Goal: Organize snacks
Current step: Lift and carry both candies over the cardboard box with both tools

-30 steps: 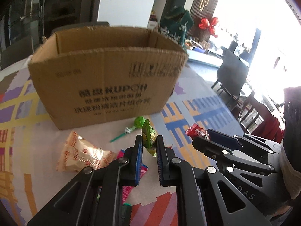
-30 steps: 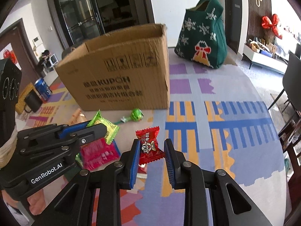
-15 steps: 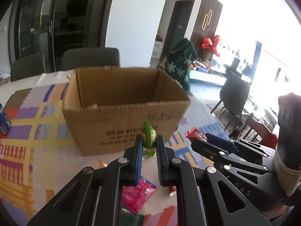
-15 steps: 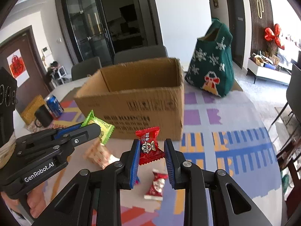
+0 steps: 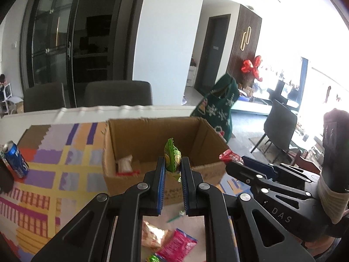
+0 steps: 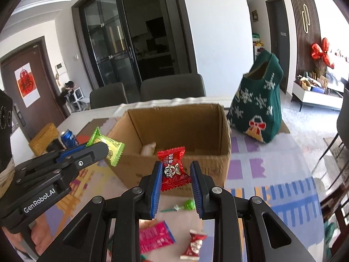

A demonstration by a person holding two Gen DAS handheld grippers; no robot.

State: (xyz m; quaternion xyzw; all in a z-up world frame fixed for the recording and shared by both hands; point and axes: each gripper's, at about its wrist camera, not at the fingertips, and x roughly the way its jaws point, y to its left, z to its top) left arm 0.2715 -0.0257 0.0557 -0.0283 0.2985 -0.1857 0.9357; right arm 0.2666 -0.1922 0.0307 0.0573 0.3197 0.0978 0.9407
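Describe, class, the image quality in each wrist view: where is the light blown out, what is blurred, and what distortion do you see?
Left wrist view: the windows at right are blown out to white; the cardboard box looks slightly blurred; the green snack in the left tongs is sharper. Right wrist view: evenly lit, mild glare at far right; fisheye bends door frames, with dark corners.

We hold a green packet and a red packet upright above the near wall of the open cardboard box; a white packet lies inside.
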